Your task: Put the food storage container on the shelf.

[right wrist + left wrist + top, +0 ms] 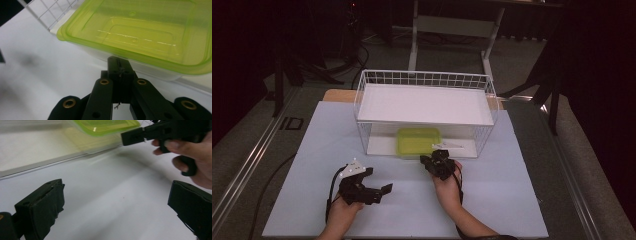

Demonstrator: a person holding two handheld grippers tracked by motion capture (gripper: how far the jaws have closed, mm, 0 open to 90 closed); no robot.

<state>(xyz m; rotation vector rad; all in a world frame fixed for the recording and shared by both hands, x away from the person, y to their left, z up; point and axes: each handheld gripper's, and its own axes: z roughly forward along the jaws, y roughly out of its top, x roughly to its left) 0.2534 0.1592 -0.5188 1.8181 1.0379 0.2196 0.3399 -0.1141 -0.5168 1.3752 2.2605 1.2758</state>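
One translucent green rectangular container point(140, 32), glossy plastic.

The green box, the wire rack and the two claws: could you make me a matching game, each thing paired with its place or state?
Things:
1. green box
2. wire rack
3. left claw
4. right claw

Places or states:
A. jaws wide apart above the bare table
B. jaws together at the near rim of the box
C. on the lower shelf
D. stands at the far middle of the table

Pairs: 1-C, 2-D, 3-A, 4-B
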